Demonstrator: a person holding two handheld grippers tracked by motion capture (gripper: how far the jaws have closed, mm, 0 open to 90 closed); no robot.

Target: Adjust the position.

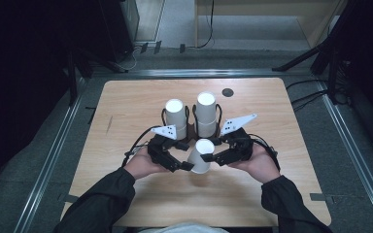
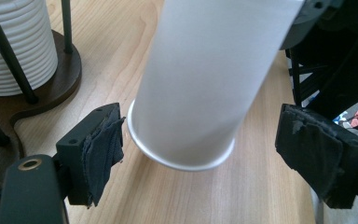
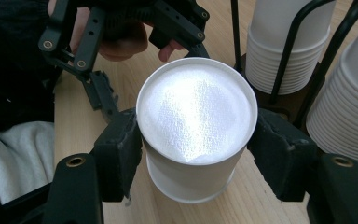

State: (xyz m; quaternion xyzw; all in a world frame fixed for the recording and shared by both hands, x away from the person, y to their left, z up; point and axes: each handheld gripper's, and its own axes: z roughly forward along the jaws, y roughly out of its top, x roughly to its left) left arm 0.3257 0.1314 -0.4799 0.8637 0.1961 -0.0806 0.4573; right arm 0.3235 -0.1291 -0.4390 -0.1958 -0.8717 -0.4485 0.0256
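holding a single white paper cup (image 3: 196,135) upside down over the wooden table (image 1: 141,194), the right gripper (image 3: 196,144) has its two black jaws pressed against the cup's sides just under the closed bottom, which faces up. in the high view the same cup (image 1: 200,156) sits tilted between the two hands, near the table's middle and just in front of the cup holder (image 1: 190,130), its rim end pointing down toward the person.

the left gripper (image 2: 200,144) has its jaws spread wide on either side of the cup's open rim (image 2: 182,161); the torn pad (image 2: 103,144) on one jaw is just beside the rim and the other pad (image 2: 307,149) stands well apart from it, so nothing is clamped there. in the high view the left gripper (image 1: 175,158) lies just left of the cup, with the right gripper (image 1: 223,154) opposite it.

behind the cup, two stacks of white cups stand upside down in the dark wire holder: the left stack (image 1: 176,112) and the taller right stack (image 1: 206,108), side by side.
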